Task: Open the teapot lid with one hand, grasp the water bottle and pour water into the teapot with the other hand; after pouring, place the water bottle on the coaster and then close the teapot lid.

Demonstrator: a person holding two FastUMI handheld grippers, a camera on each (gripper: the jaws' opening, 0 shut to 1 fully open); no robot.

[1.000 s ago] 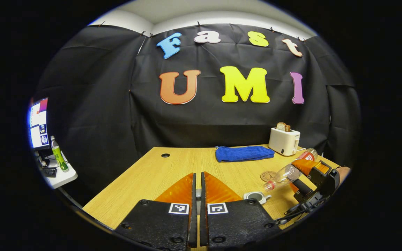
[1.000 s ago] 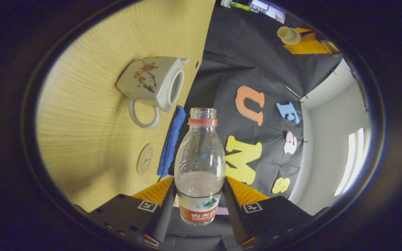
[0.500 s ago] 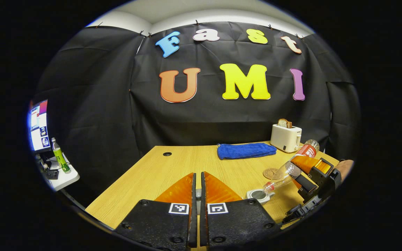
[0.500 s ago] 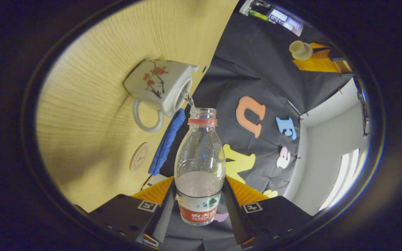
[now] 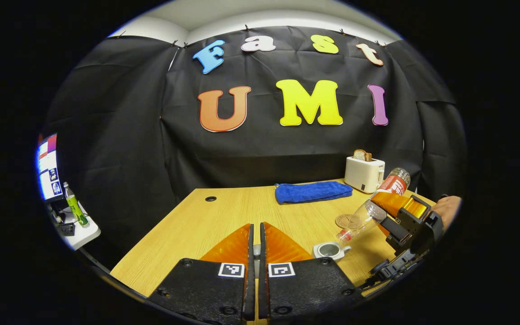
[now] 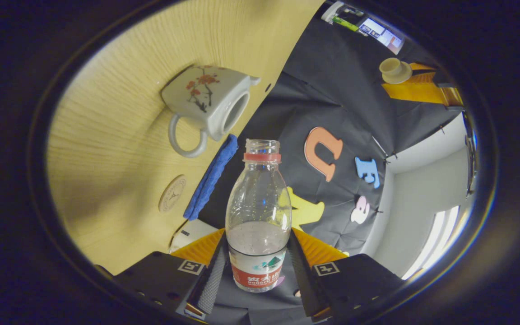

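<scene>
My right hand-held gripper (image 6: 256, 264) is clamped on the water bottle (image 6: 258, 216), tilted mouth-down above the open teapot (image 6: 208, 101) on the tabletop (image 5: 206, 221). Left hand-held gripper (image 5: 254, 239) pinches the lid (image 6: 395, 70); in its own view the grip is hidden

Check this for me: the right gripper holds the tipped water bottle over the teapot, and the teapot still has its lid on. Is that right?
Not quite. The right gripper does hold the tipped water bottle near the teapot, but the teapot has no lid on: the right gripper view shows its mouth open. In that view the lid is held in the left gripper, away from the pot.
</scene>
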